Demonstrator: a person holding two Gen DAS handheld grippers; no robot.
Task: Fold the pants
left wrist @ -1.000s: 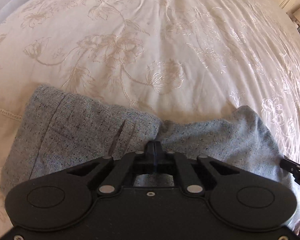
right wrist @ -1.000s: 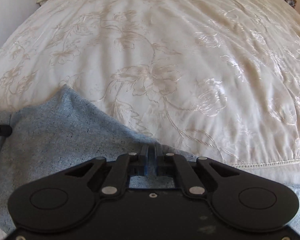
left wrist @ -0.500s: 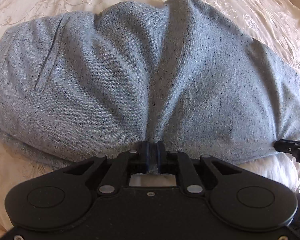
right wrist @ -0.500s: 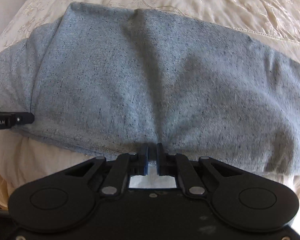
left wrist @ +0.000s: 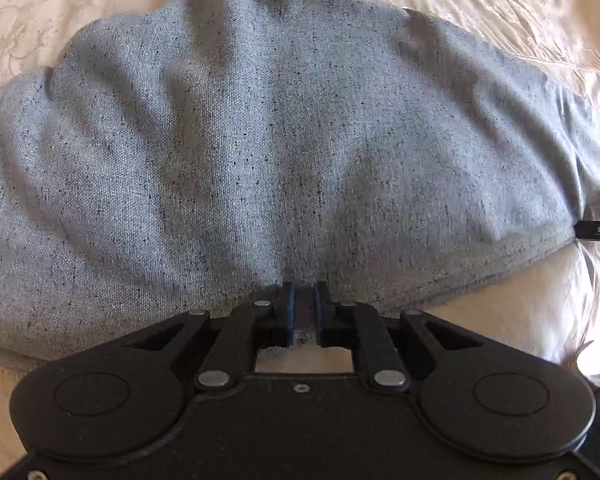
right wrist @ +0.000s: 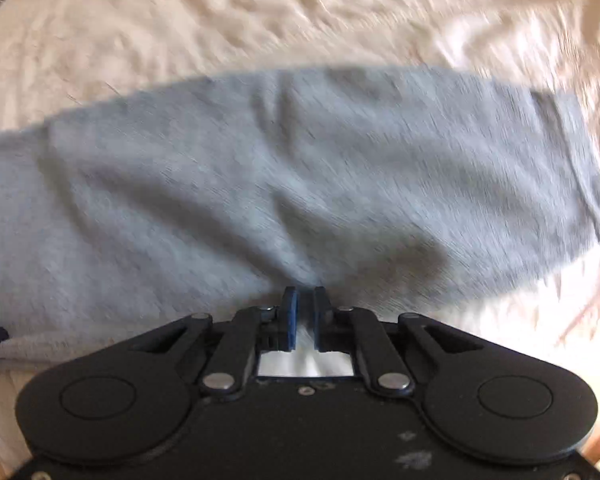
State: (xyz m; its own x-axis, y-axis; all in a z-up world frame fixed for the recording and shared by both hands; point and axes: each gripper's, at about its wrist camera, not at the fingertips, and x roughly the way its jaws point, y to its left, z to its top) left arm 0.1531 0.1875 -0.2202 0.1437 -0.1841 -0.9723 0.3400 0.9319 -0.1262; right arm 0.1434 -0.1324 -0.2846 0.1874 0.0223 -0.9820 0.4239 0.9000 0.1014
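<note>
Pants (left wrist: 284,152), grey and speckled, lay spread across the cream bedspread (left wrist: 520,12). Left gripper (left wrist: 304,300) had its jaws clamped on the near hem. Right gripper (right wrist: 305,304) likewise pinched the near edge, jaws almost together on thin cloth.

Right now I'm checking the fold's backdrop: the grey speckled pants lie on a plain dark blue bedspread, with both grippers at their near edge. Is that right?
Not quite. The bedspread is cream with an embroidered floral pattern, not plain dark blue, as the left wrist view shows. The rest holds: the grey speckled pants lie on it, with the left gripper and right gripper at their near edge.
</note>
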